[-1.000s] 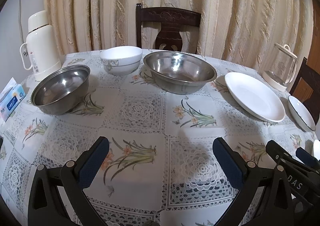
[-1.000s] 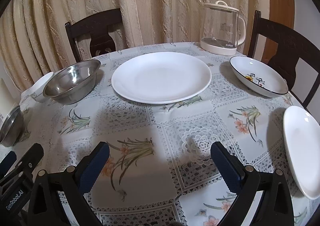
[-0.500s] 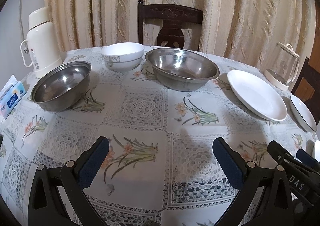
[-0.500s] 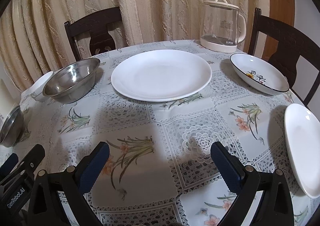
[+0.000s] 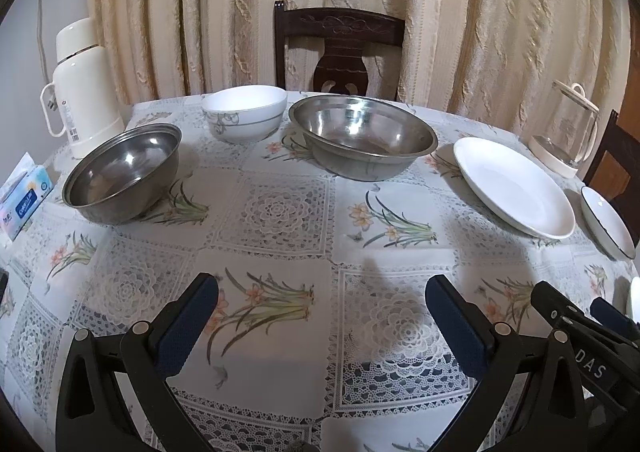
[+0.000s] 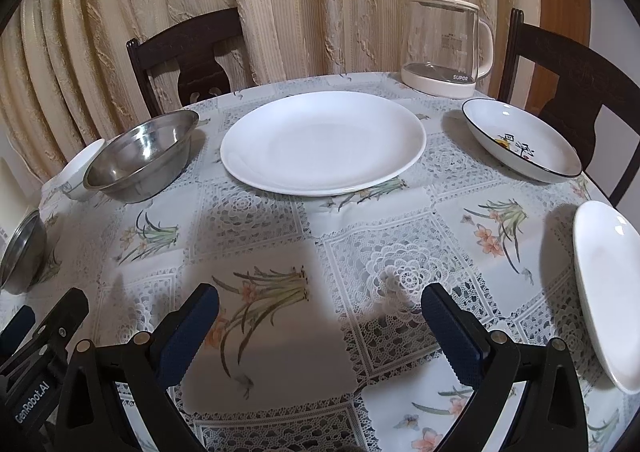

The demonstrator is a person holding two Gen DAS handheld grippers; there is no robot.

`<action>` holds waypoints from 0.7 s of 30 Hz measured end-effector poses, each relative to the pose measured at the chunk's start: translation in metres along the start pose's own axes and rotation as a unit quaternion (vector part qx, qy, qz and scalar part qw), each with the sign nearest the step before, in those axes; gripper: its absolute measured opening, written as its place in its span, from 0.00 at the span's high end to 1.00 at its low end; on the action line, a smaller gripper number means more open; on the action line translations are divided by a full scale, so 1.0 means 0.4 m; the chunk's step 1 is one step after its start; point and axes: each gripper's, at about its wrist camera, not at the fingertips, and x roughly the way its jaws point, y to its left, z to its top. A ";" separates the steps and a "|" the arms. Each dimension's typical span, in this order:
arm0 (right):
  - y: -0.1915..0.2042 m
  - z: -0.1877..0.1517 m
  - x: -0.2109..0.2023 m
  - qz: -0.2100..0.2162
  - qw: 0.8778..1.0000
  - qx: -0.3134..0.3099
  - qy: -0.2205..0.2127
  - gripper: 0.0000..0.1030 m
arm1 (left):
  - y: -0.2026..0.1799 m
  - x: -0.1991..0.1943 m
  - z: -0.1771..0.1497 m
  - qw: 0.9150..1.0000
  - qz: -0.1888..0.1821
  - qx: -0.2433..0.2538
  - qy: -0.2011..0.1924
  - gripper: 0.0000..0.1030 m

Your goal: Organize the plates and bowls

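Plates and bowls all sit loose on the bench (image 5: 280,212), none stacked; both tools empty. Left gripper (image 5: 322,306) spread wide over bare cloth, nothing between its pads; right gripper (image 6: 320,310) likewise wide and holding nothing. Outward from the left: small steel bowl (image 5: 122,172) on the near left, patterned ceramic bowl (image 5: 245,112) beyond it, big steel bowl (image 5: 362,136) just beside that. Outward from the right: large white plate (image 6: 322,142) straight ahead, black-rimmed dish (image 6: 520,144) to the far right, second white plate (image 6: 608,288) at the right edge. Handling estimate: steel bowls light, stiff, slick, best pinched across the rim wall; ceramic pieces heavier, glazed, chip-prone, and the plates lie flat, so the raised lip is the only purchase. Legible text: "SUPOR" on the glass kettle (image 6: 444,44); "GenRobot.AI" and "DAS" on the tool bodies. Tissue box (image 5: 24,196) print unreadable.
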 end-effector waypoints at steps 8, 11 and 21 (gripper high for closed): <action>-0.003 -0.002 0.006 0.002 1.000 0.004 0.006 0.00 | -0.001 0.001 -0.001 1.000 0.001 -0.001 0.003 0.00; -0.002 -0.002 0.007 0.002 1.000 0.005 0.008 0.00 | -0.001 0.001 -0.001 1.000 0.001 0.000 0.003 0.00; -0.004 -0.004 0.009 0.003 1.000 0.006 0.009 0.00 | -0.011 0.003 -0.010 1.000 -0.002 0.006 0.009 0.00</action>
